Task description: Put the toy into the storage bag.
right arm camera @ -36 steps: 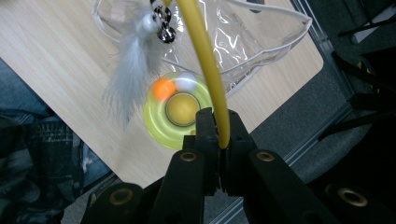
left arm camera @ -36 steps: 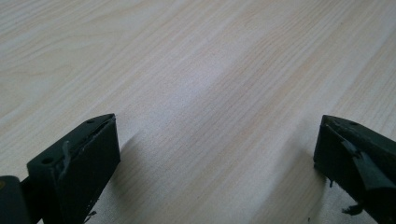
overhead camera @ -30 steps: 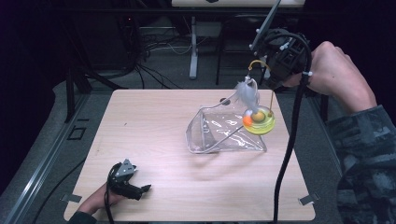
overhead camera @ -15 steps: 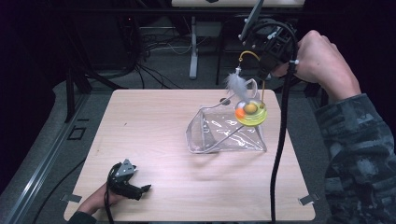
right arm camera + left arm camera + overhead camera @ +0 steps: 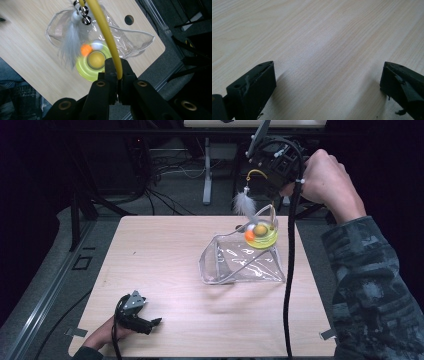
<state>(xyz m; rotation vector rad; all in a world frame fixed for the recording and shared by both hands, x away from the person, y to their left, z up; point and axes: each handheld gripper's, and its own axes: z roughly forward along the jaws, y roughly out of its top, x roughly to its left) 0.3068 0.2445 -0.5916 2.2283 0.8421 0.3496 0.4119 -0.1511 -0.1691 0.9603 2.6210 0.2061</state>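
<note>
Lifting higher than a second ago, my right hand-held gripper (image 5: 265, 172) pinches the cat toy's yellow wire (image 5: 106, 32), its feather (image 5: 243, 203) and base (image 5: 263, 236) swinging clear above the clear pouch (image 5: 242, 262); left hand-held gripper (image 5: 142, 317) rests wide open, empty.

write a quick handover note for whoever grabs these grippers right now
Right gripper: shut on the yellow arched wand of the cat toy, raised above the table's far right.
Toy's yellow-green round base, with orange and white balls, hangs over the clear plastic pouch; grey feather dangles beside it.
Left gripper: open, holding nothing, low over the wooden table, near left.
Done: toy lifted.
Left: setting it down, probably clear of the pouch.
</note>
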